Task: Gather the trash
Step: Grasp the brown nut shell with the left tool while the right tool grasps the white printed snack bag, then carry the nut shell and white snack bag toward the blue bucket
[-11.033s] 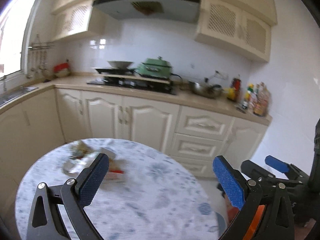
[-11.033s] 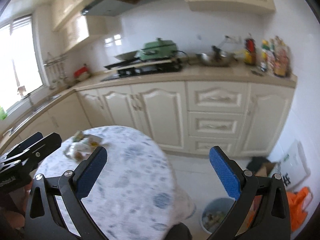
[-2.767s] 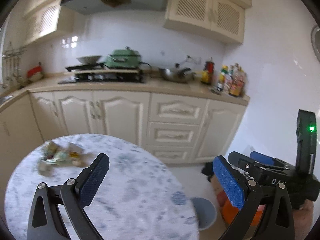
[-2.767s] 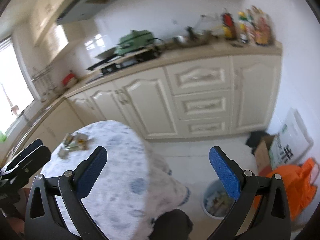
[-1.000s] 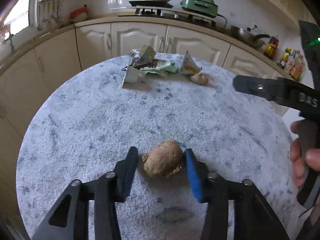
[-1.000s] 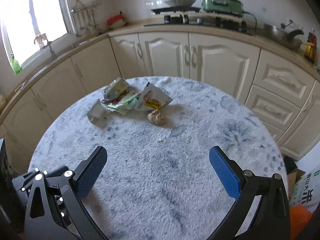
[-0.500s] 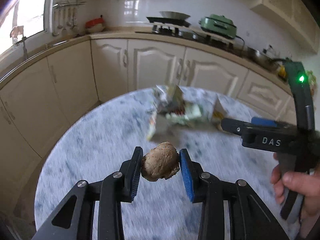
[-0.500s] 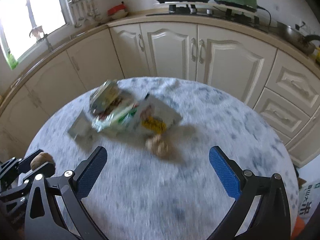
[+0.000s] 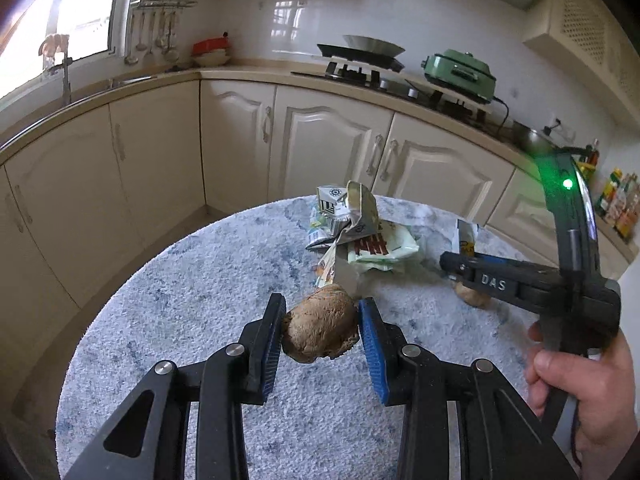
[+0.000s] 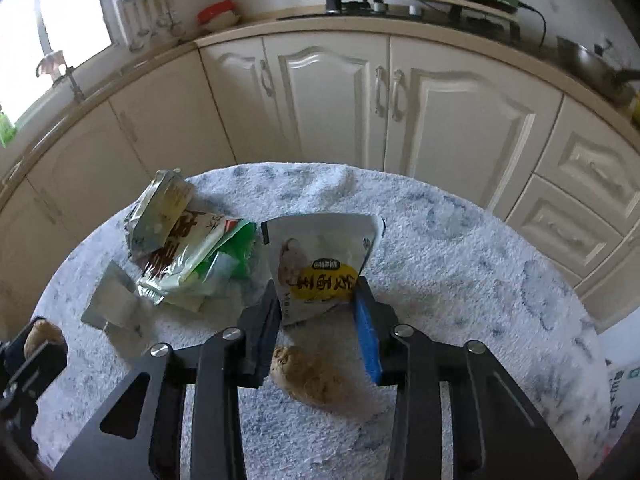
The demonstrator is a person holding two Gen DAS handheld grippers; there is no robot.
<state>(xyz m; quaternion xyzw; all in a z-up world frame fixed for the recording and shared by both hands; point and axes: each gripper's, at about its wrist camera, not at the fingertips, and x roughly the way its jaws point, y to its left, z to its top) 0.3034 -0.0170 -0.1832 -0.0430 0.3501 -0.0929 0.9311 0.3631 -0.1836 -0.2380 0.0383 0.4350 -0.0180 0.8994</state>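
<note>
My left gripper [image 9: 322, 322] is shut on a brown lump [image 9: 320, 330] and holds it above the round table [image 9: 192, 288]. My right gripper [image 10: 316, 312] has closed on the lower edge of a white and yellow snack bag [image 10: 320, 266]. A second brown lump [image 10: 310, 380] lies on the table under the right gripper, between its arms; it also shows in the left wrist view [image 9: 472, 294]. A pile of crumpled wrappers [image 10: 184, 244] lies to the left of the bag; it also shows in the left wrist view [image 9: 360, 232].
The table has a mottled blue-white cover. A small grey card [image 10: 116, 304] lies left of the right gripper. Cream kitchen cabinets [image 10: 332, 96] and a counter with a stove [image 9: 360, 66] stand behind the table.
My left gripper closed on the brown lump and lifted it off the table. My right gripper moved forward and down and closed on the snack bag.
</note>
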